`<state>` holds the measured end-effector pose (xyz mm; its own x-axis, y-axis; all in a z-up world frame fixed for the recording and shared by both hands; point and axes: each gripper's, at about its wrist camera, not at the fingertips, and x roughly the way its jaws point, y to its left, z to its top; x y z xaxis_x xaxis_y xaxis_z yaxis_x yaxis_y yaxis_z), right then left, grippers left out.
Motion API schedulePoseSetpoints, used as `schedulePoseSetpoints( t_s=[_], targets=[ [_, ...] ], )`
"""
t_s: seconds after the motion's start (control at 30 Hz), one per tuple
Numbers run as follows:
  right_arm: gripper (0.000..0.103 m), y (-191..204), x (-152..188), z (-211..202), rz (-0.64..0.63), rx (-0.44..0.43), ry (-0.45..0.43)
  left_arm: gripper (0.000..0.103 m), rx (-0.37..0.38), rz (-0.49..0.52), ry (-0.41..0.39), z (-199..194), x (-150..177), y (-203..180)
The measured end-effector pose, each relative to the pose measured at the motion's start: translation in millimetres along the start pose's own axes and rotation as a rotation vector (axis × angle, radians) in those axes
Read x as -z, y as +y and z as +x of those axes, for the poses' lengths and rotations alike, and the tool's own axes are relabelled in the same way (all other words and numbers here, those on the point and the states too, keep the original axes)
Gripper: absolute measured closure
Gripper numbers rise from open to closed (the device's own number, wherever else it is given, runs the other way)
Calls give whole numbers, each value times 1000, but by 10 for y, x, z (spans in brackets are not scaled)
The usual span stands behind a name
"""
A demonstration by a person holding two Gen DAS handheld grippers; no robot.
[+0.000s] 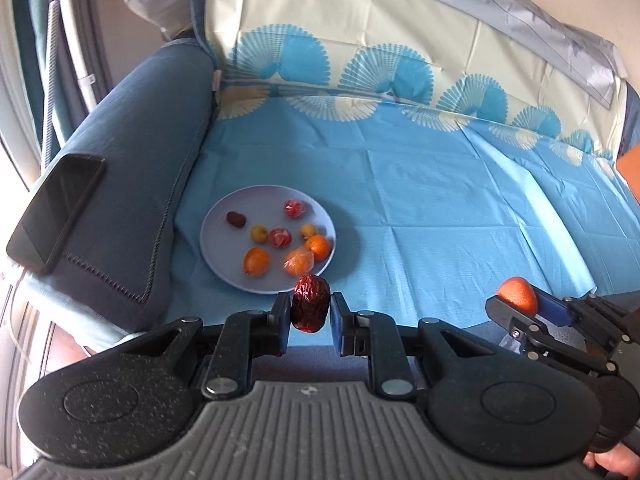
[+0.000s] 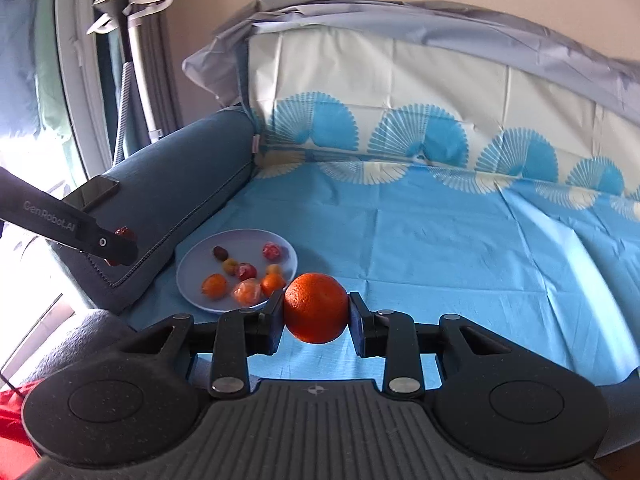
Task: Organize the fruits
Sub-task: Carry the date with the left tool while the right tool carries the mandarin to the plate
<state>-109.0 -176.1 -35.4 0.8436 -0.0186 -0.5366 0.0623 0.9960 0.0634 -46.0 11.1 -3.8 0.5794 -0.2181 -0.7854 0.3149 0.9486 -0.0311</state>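
A pale round plate [image 1: 216,236] [image 2: 188,276] lies on the blue cloth beside the sofa arm and holds several small fruits: oranges, yellow fruits, red wrapped ones and a dark date. My left gripper [image 1: 310,310] is shut on a wrinkled red date [image 1: 311,307], held just in front of the plate's near rim. My right gripper [image 2: 316,312] is shut on an orange [image 2: 316,307], held above the cloth to the right of the plate. The right gripper with its orange [image 1: 518,294] shows at the right of the left wrist view. The left gripper with the date [image 2: 125,233] shows at the left of the right wrist view.
A dark blue sofa arm [image 1: 132,184] rises left of the plate with a black phone [image 1: 56,216] on top. The patterned blue cloth [image 1: 440,200] covers the seat and backrest. A white stand [image 2: 136,60] is by the window.
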Motion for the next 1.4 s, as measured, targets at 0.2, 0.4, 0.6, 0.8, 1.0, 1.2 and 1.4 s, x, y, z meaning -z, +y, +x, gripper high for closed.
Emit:
schedulePoseSetpoints(
  t_s=[0.2,0.4,0.6,0.8,1.0,1.2,1.4],
  targets=[
    [69,130,-21,-80,-43,14,-7,80,14,-23,-28,-120,84,121],
    [69,226,-36,-38,-81,21,0,80,19,-37,-30,-129,95,214],
    [69,276,-45,18,-102,24,19,80,19,-51,-19,-80,85,275],
    [69,309,-59,107,-117,21,40,80,21,-61,-15,-5,38,339],
    [69,304,-157,288,-107,4,60,80,3,-86,-15,124,-113,480],
    [69,430,-354,691,-125,-34,63,80,-23,-105,-13,383,-403,659],
    [68,586,-518,1255,-148,-84,93,80,-46,-104,23,832,-652,794]
  ],
)
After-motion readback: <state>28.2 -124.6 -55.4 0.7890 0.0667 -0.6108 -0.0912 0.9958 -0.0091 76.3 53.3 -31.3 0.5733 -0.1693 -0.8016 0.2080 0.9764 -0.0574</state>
